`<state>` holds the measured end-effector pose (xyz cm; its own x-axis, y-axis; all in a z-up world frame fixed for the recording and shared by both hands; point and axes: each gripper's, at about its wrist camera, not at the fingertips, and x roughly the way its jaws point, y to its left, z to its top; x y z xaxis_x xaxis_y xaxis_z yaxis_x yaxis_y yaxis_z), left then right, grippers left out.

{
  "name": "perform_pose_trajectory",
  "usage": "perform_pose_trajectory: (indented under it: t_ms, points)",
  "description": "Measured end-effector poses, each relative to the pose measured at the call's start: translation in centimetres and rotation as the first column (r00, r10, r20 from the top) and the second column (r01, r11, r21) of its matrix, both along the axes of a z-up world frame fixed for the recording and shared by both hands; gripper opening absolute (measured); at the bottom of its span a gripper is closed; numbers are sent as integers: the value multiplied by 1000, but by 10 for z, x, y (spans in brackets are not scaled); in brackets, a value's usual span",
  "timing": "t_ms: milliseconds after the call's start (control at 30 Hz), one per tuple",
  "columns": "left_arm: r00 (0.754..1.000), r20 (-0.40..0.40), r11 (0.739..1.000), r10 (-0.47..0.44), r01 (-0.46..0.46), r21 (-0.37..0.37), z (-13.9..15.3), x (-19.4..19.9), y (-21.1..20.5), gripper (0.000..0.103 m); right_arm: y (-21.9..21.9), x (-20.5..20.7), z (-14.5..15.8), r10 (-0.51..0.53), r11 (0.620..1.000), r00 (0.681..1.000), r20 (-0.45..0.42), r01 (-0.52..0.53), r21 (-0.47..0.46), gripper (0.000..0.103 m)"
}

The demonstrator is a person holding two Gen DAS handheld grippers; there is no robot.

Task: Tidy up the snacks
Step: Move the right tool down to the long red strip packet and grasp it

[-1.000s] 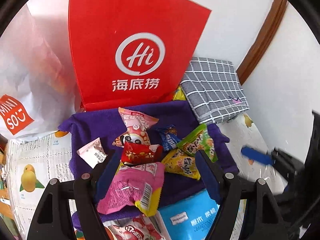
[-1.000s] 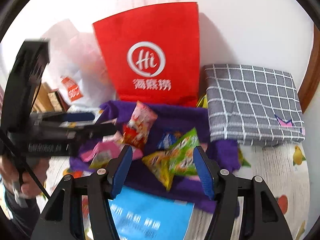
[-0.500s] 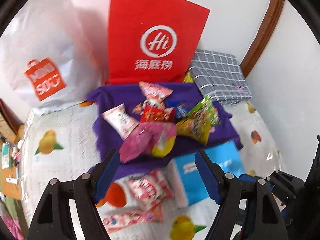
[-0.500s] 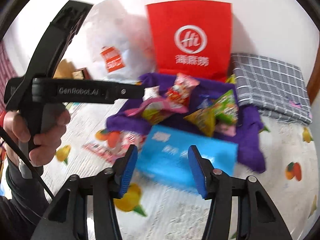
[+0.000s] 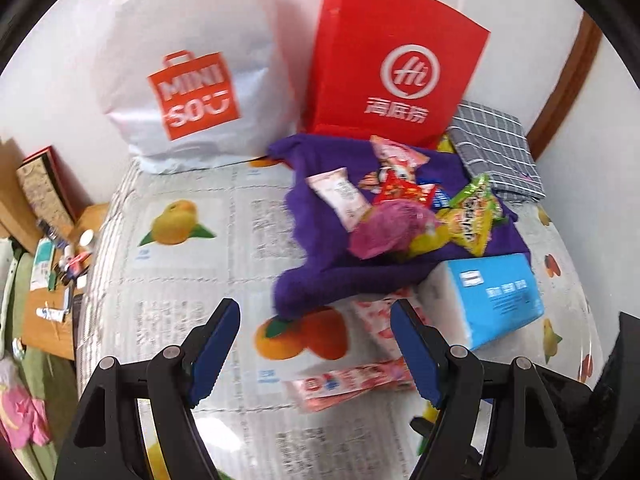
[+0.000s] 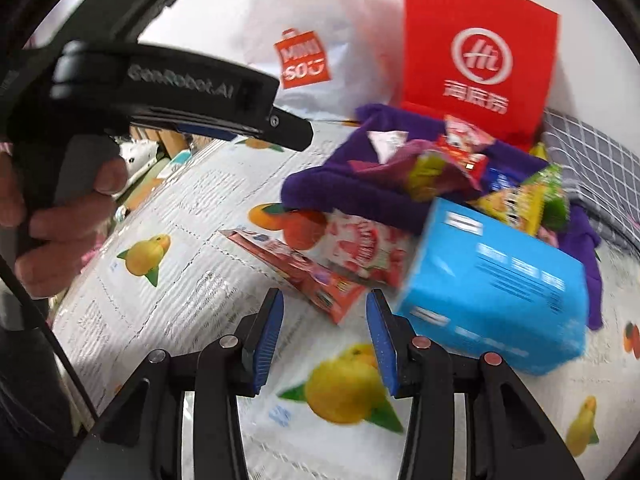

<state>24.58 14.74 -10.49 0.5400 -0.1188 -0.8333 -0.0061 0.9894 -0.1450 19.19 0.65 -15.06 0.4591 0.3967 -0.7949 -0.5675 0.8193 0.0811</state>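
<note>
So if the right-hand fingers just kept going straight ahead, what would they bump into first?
Probably the flat red snack packet lying on the fruit-print tablecloth, just beyond the empty, closing right gripper. Depth is hard to judge here.

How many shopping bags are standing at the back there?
2. The white bag stands on the left against the wall, and the red bag stands right beside it, just behind the purple cloth holding the snacks. Nothing suggests a third, though one could be hidden behind them.
</note>
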Motion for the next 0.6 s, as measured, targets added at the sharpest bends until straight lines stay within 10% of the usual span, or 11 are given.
perform_pose_trajectory:
  t_ms: [600]
  points:
    - [999, -3, 997, 36, -36, -65, -16, -9, 43, 75, 66, 23, -45, 70, 983, 997, 29, -64, -170, 58]
